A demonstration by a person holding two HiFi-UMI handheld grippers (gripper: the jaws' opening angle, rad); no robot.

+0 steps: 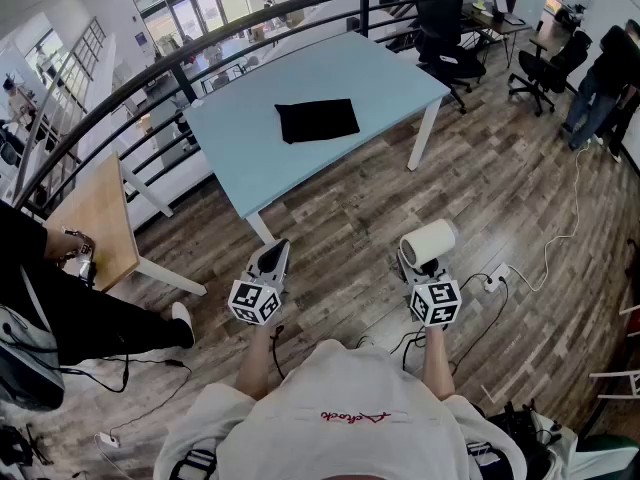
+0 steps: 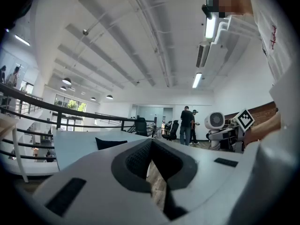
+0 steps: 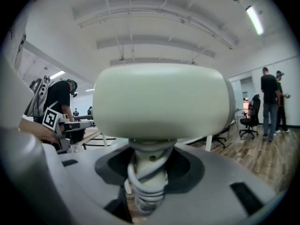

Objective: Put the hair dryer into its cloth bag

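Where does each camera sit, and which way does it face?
Head view: on the person's head, looking steeply down at left gripper, right gripper, blue table, black bag; forearms and shirt show.
Left gripper view: rides the left gripper, looking level past shut jaws toward table and bag; shirt at right.
Right gripper view: rides the right gripper, facing the hair dryer clamped by its handle; left hand at left.
Shared: head and left gripper views show the bag; each gripper view shows the other gripper.

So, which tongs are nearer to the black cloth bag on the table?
Left. The left tongs hover before the table, nearly in line with the cloth bag; the right tongs, holding the hair dryer, are further off to its right.
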